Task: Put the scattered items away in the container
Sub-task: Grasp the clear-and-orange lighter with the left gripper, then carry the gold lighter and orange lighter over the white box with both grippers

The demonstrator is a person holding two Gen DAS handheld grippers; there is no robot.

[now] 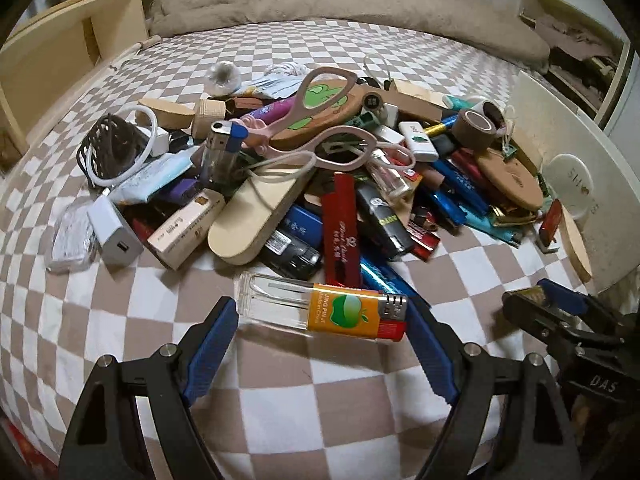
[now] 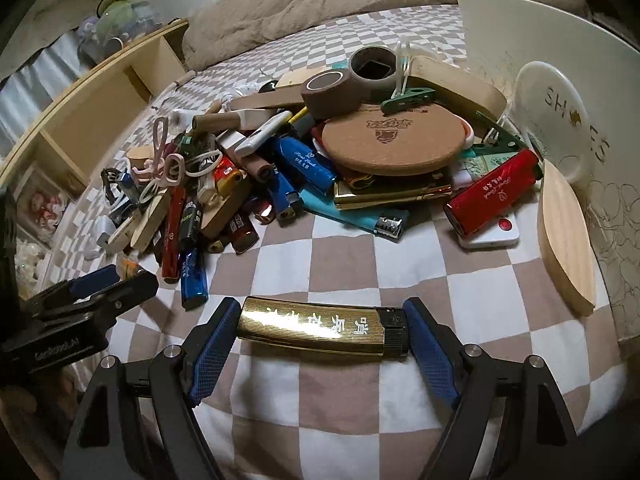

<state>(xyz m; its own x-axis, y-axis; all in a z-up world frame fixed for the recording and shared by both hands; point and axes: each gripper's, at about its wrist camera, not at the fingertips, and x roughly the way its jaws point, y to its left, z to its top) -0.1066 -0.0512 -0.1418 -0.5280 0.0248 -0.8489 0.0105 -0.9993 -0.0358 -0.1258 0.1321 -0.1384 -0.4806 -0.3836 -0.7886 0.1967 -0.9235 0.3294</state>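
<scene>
Left wrist view, clear lighter (image 1: 320, 312), orange apple label, red cap.

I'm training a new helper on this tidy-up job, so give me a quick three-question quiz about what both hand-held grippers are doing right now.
1. True or false: the left gripper has a clear lighter with an orange label lying crosswise between its jaws.
2. What spans the jaws of the right gripper?
A. a roll of tape
B. a gold lighter
C. a pair of scissors
3. Fill in: the pile of items lies on a ______ cloth.

Key: 1 true; 2 B; 3 checkered.
</scene>
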